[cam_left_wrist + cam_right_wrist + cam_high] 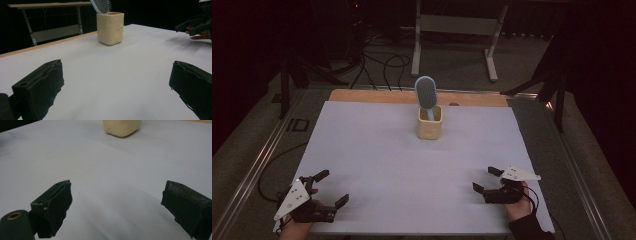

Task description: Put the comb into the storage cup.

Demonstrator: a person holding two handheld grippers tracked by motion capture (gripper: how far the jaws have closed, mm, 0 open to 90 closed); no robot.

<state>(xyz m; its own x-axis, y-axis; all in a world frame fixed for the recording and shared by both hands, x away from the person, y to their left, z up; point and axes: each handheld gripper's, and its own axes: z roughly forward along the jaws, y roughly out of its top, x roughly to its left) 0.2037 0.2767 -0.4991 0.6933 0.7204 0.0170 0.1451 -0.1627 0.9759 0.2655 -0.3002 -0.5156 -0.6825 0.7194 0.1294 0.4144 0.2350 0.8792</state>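
A cream square cup (429,123) stands upright at the far middle of the white table sheet (377,165). A light blue hairbrush (427,95) sticks out of it, bristle head up. In the left gripper view the cup (110,28) is ahead with the brush head (102,5) leaning left above its rim. The right gripper view catches the cup's base (122,127) at the top. My left gripper (331,188) rests open near the front left corner, nothing between its jaws. My right gripper (485,178) rests open near the front right, also holding nothing. Both are far from the cup.
A bare wooden strip (362,95) of the table runs along the far edge behind the sheet. A white metal stand (457,30) sits on the floor beyond, with cables (382,65) nearby. Metal rails (252,170) flank the table sides.
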